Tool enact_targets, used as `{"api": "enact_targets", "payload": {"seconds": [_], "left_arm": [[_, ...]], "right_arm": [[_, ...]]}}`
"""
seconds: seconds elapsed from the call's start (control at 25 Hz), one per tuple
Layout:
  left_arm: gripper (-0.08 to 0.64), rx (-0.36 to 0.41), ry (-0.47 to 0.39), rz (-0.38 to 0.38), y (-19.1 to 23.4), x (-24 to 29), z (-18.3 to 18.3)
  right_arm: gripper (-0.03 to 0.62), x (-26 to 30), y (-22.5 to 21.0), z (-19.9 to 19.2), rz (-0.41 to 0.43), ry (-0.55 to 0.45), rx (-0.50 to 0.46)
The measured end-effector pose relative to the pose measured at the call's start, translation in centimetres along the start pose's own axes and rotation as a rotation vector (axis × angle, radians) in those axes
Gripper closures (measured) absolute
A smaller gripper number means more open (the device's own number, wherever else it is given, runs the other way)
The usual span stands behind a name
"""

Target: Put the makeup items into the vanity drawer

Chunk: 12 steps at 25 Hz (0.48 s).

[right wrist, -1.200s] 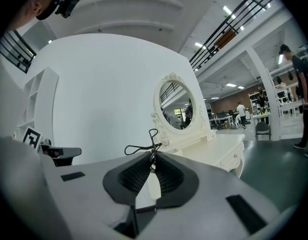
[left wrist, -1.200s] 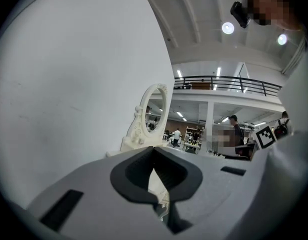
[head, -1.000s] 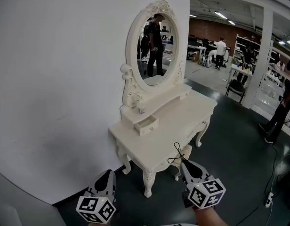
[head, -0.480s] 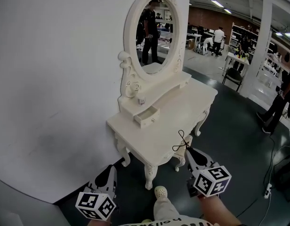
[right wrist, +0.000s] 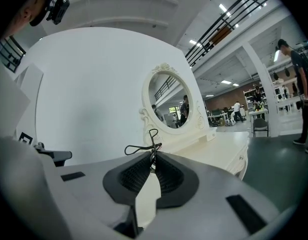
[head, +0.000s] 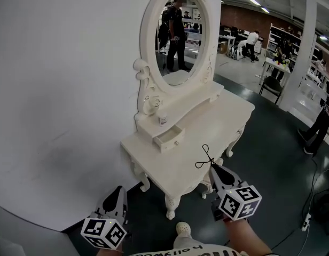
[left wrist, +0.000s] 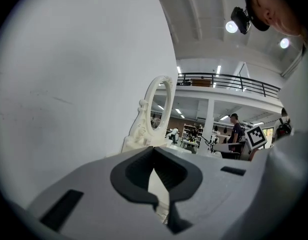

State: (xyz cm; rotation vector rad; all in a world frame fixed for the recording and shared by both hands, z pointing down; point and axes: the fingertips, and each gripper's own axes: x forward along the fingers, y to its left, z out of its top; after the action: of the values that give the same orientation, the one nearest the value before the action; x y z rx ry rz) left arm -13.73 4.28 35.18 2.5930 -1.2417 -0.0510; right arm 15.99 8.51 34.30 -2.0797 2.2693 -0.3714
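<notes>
The right gripper (right wrist: 153, 159) is clamped on a thin black looped tool (right wrist: 142, 147) near the vanity's (head: 207, 137) front corner; the tool's lower end is hidden between the pads. The left gripper (left wrist: 154, 151) is closed on nothing, low beside the vanity. The small drawer (head: 170, 138) stands slightly out, its inside unseen. A tiny item (head: 163, 120) above it cannot be identified.

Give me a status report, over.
Left gripper shut, empty. Right gripper shut on thin black wire-loop tool. Small white vanity drawer slightly open, nothing blocking it.
</notes>
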Motion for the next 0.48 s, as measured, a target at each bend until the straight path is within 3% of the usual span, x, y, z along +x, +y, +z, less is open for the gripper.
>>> {"api": "enact_targets", "payload": {"seconds": [0.28, 0.48], "left_arm": [[0.552, -0.009, -0.014, -0.001, 0.1, 4.7, 0.8], [0.552, 0.0, -0.013, 0.039, 0.8, 8.0, 1.6]], "right_arm": [[0.543, 5.0, -2.3, 1.4, 0.051, -0.002, 0.004], [0.543, 8.3, -4.1, 2.6, 0.083, 0.0, -0.002]]}}
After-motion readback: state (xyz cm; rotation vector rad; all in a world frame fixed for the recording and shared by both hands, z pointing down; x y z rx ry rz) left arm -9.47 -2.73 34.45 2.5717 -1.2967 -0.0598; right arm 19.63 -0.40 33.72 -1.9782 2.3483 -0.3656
